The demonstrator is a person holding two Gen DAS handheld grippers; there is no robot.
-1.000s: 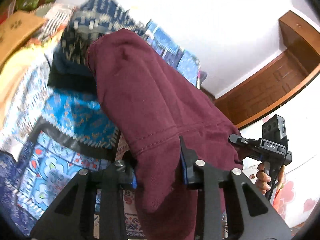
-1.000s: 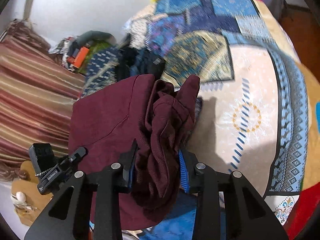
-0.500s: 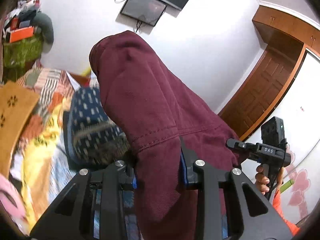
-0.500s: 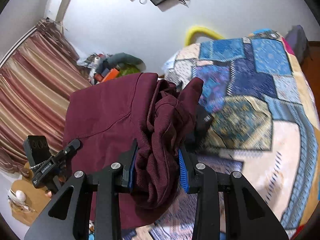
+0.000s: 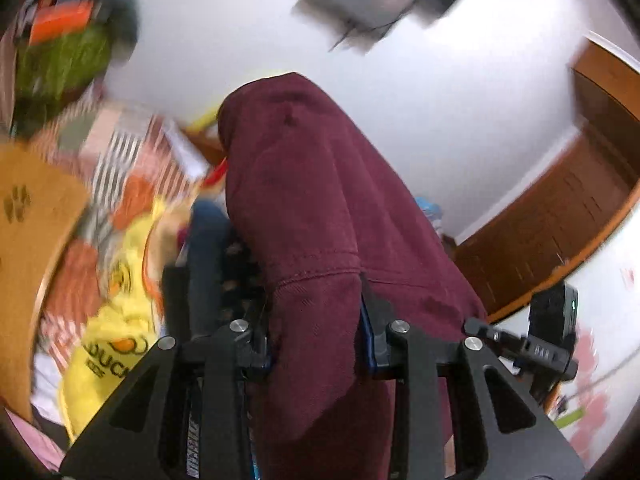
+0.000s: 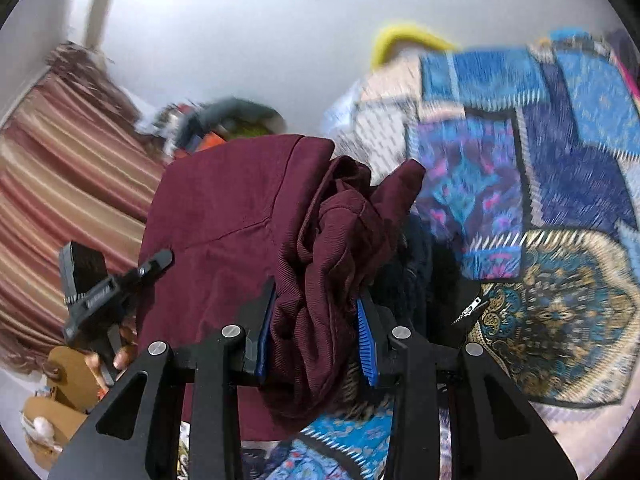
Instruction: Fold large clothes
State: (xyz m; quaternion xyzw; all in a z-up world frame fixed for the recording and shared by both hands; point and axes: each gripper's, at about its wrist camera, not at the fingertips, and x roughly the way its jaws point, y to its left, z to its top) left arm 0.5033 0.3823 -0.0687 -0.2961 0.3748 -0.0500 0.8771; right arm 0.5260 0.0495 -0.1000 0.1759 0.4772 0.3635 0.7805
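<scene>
Maroon garment, blue patchwork bedspread, striped brown curtain, yellow cloth, blue-padded black gripper

Bed with blue patchwork cover, dark zippered garment lying on it, yellow cloth at another edge

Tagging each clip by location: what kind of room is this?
Most likely a bedroom: a bed under a patchwork bedspread, a striped curtain, a wooden door, and spare clothes lying about.
</scene>
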